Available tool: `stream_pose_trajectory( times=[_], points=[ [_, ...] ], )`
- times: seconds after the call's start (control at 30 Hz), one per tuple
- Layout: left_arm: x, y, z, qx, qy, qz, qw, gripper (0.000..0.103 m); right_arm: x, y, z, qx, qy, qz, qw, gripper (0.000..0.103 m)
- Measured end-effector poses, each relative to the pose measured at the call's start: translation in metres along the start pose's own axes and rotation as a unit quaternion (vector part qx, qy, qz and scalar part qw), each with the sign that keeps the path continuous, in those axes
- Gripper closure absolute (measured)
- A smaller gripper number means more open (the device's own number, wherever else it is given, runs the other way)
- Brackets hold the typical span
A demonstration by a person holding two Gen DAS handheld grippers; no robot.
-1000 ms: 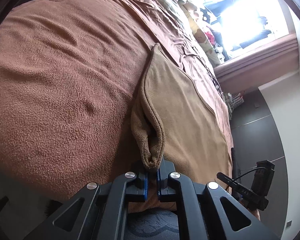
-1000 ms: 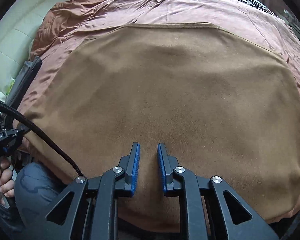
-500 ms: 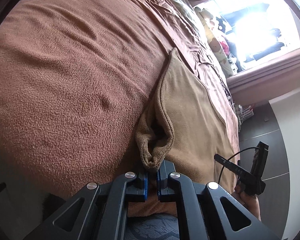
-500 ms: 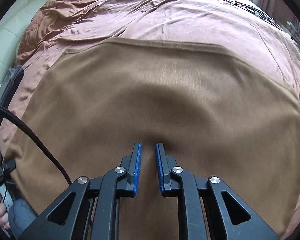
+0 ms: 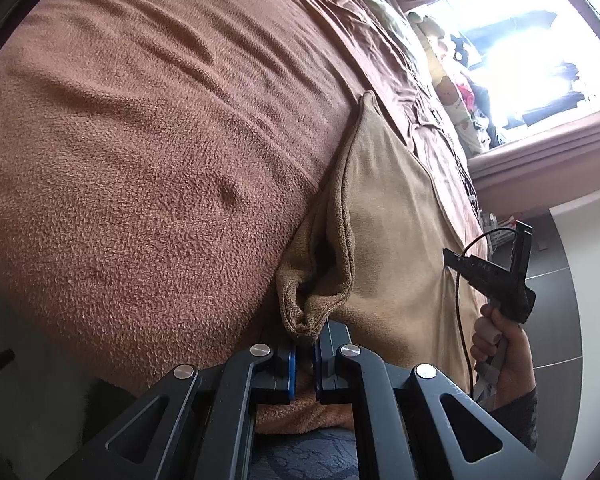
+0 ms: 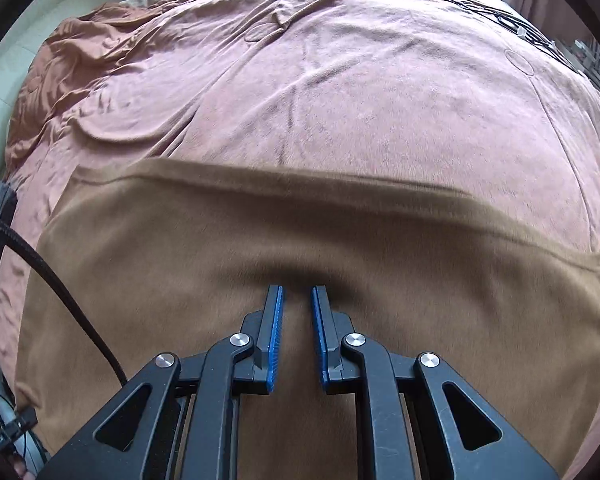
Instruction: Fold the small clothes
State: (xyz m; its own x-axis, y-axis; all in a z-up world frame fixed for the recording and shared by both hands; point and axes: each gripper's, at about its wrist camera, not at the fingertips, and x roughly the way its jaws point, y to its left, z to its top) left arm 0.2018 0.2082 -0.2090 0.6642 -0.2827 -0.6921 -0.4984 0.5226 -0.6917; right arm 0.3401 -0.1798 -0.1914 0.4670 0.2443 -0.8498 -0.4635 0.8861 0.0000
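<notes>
Your tan fleece cloth (image 6: 300, 248) lies spread on the near part of the bed (image 6: 340, 92), reaching its near edge. Your left gripper (image 5: 304, 350) pinches a bunched corner of it. Your right gripper (image 6: 298, 336) hovers over its middle, jaws slightly parted, holding nothing.

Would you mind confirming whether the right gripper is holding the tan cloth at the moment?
No, the right gripper has a clear gap between its fingers, with the tan cloth lying flat beneath them.
</notes>
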Motion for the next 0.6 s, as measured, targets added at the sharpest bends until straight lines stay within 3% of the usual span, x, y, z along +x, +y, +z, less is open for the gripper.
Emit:
stream_pose_trajectory(
  times=[0.37,0.6],
  points=[
    [0.006,-0.005,0.002,-0.004,0.006,-0.001,1.0,0.097,0.007,-0.002,0.035,0.006,-0.006,0.005,1.0,0.091],
    [0.003,-0.001,0.007,-0.001,0.009,-0.014,0.9999,0.097,-0.034,0.013,0.002,-0.021,-0.008,0.023,0.999,0.091]
  ],
)
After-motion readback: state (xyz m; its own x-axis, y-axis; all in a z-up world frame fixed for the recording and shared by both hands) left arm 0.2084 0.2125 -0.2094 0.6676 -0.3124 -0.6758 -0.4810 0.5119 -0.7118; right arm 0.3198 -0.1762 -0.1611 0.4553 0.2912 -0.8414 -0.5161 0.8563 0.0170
